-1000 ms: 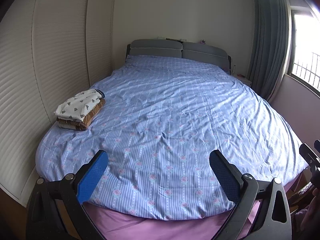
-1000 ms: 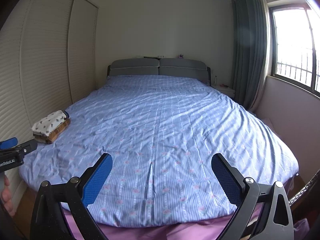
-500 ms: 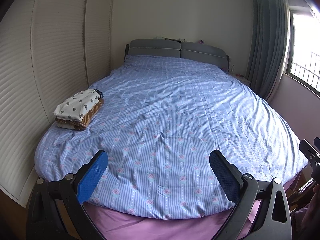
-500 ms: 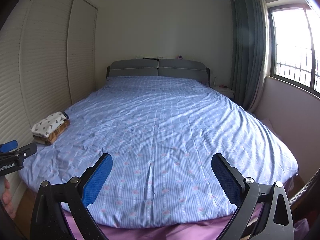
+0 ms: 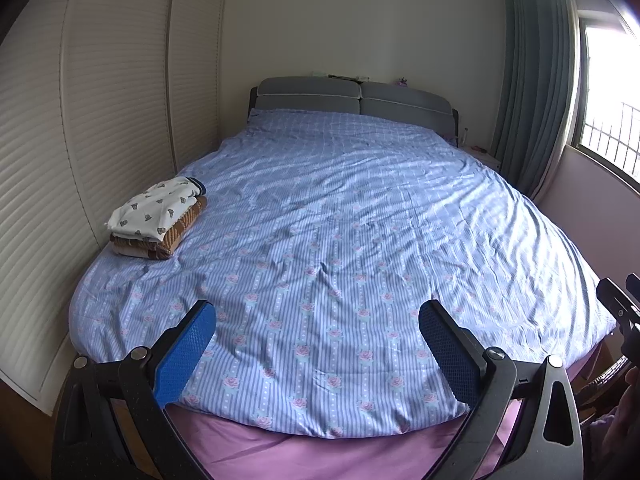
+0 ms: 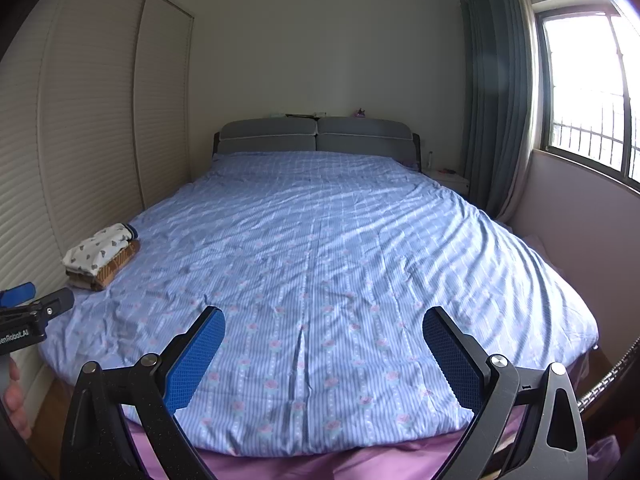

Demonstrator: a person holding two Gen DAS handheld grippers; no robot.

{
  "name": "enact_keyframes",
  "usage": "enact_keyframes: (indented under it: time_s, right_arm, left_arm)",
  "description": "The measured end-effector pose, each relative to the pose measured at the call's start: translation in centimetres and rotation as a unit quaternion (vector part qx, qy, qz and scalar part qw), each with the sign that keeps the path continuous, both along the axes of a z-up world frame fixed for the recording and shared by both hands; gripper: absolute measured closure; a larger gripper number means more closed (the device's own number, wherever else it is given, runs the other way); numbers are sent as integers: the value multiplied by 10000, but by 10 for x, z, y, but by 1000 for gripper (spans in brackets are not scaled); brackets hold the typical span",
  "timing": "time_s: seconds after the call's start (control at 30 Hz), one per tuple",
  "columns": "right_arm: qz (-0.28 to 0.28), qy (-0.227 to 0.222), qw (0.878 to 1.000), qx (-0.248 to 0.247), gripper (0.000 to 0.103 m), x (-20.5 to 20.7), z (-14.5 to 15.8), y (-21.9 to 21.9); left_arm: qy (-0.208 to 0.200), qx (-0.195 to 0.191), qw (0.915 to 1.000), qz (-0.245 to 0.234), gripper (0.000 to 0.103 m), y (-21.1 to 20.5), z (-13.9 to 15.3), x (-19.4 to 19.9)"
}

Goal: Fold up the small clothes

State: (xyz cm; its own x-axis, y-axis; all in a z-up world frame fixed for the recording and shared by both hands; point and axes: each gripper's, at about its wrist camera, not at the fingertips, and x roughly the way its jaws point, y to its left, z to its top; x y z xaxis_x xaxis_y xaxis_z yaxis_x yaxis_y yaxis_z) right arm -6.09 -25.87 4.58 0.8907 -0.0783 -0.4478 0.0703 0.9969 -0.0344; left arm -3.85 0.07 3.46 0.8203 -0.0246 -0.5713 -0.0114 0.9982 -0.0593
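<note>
Folded stack of small clothes (image 5: pixel 158 220) sits on the bed at approx 10 o'clock from the left cam, near the bed's left edge by the louvred wardrobe doors (image 5: pixel 80 140). White printed piece on top, brown striped one under it, edges squared. From the right cam the same stack (image 6: pixel 102 256) is at 9–10 o'clock, further off.

What changed vs 1 s ago: very little. Both views drifted back/up a touch, the stack slid a bit lower-left in frame, nothing on the bed moved. No new garment came in.

Left hand-held gripper (image 5: pixel 318 356) is spread wide, nothing between the blue pads, held over the foot of the bed at 6 o'clock. Right hand-held gripper (image 6: pixel 324 360) likewise spread and empty, well apart from the stack.

Blue striped floral duvet (image 5: pixel 340 240) is wrinkled but carries no unfolded item anywhere in view; pink sheet (image 5: pixel 320 456) shows below its hem. Grey headboard (image 5: pixel 352 98) at 12, curtain (image 5: pixel 536 92) and window at 2.

Judgement: the stack looks done, so prob. between items or finished. The next piece, if any, is out of frame.
</note>
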Motion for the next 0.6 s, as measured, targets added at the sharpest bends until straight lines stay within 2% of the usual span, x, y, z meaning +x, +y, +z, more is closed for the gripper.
enact_keyframes:
  time_s: [0.6]
  right_arm:
    - [-26, 0, 10000, 37, 3, 0, -1, 0]
  left_arm:
    - [1, 41, 10000, -15, 0, -1, -3, 1]
